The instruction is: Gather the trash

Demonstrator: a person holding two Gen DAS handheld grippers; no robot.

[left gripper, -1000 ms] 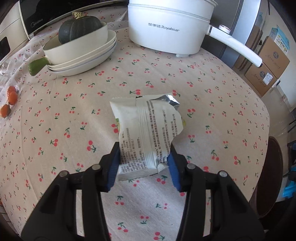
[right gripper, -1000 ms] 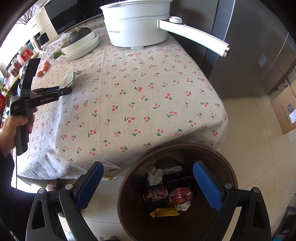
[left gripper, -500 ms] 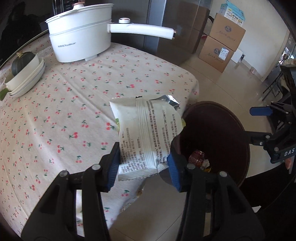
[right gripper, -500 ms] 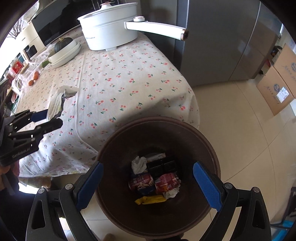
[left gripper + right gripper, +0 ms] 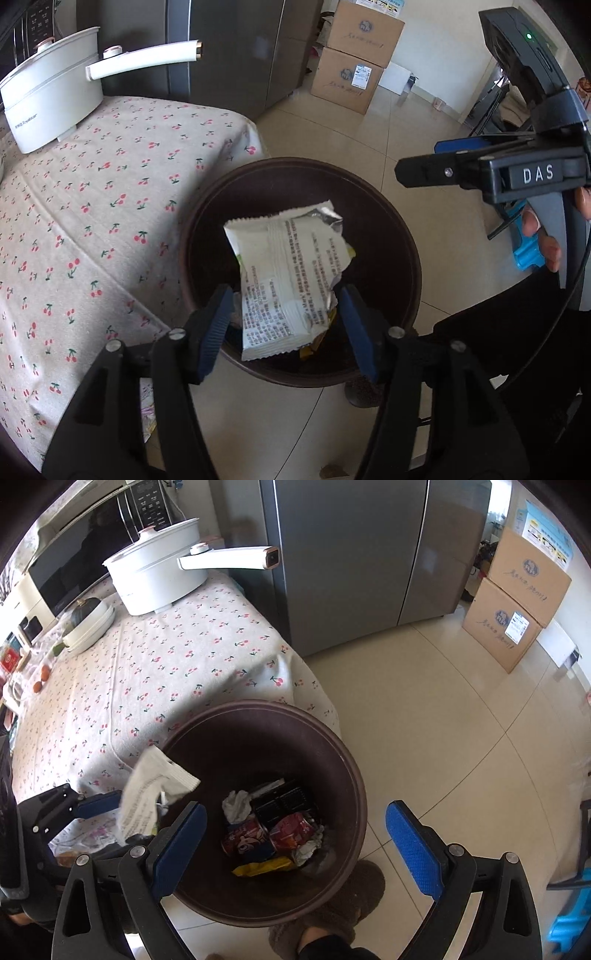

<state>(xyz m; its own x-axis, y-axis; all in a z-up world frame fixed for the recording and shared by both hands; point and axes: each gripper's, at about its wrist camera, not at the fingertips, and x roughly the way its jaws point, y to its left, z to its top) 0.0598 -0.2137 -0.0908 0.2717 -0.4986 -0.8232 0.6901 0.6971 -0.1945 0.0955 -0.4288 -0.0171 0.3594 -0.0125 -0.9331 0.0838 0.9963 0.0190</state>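
A torn white snack wrapper (image 5: 284,280) hangs over the mouth of the dark brown trash bin (image 5: 207,206). My left gripper (image 5: 286,325) has its blue pads spread a little wider than the wrapper, so it looks open around it. In the right wrist view the wrapper (image 5: 147,794) sits at the bin's (image 5: 347,768) left rim, beside the left gripper's blue pad. The bin holds cans, crumpled paper and a yellow wrapper (image 5: 262,867). My right gripper (image 5: 291,849) is open and empty above the bin.
The table with a cherry-print cloth (image 5: 147,672) stands left of the bin, bearing a white electric pot (image 5: 159,579) with a long handle and stacked plates with a squash (image 5: 86,622). A grey fridge (image 5: 351,554) and cardboard boxes (image 5: 513,602) stand behind. A slippered foot (image 5: 332,930) is by the bin.
My left gripper carried the wrapper from over the table to over the bin, and its jaws have spread. The right gripper stayed open above the bin.
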